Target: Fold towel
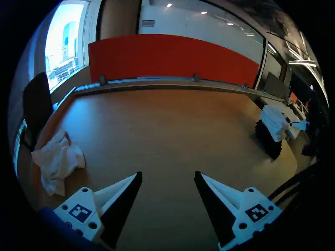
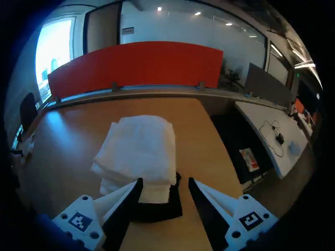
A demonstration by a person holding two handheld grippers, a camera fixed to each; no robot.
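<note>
1. Left gripper (image 1: 168,175): jaws are held wide, nothing gripped, above bare table (image 1: 167,125).
2. Crumpled towel (image 1: 57,161) is seen at the table's left edge, well apart.
3. Right gripper (image 2: 165,180): jaws are parted, empty, near folded towel stack (image 2: 140,146).

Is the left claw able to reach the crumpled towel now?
Probably yes. The left claw is open, and the crumpled towel lies off to one side on the table, with nothing standing between them.
</note>
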